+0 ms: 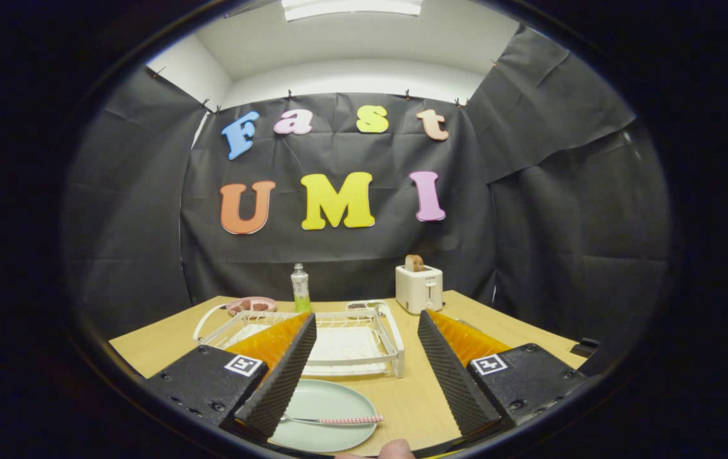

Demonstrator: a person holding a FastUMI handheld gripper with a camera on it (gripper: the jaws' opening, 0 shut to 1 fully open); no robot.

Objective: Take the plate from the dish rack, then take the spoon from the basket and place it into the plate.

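Spoon (332, 420) lying across plate (326, 414) on counter (415, 395); hand-held gripper (364, 363) spread wide, empty. Lift straight up, clear of dish rack (389, 347).

Spoon (332, 420) on plate (329, 398) between the gripper's (364, 317) wide-apart empty jaws, dish rack (396, 347) beyond.
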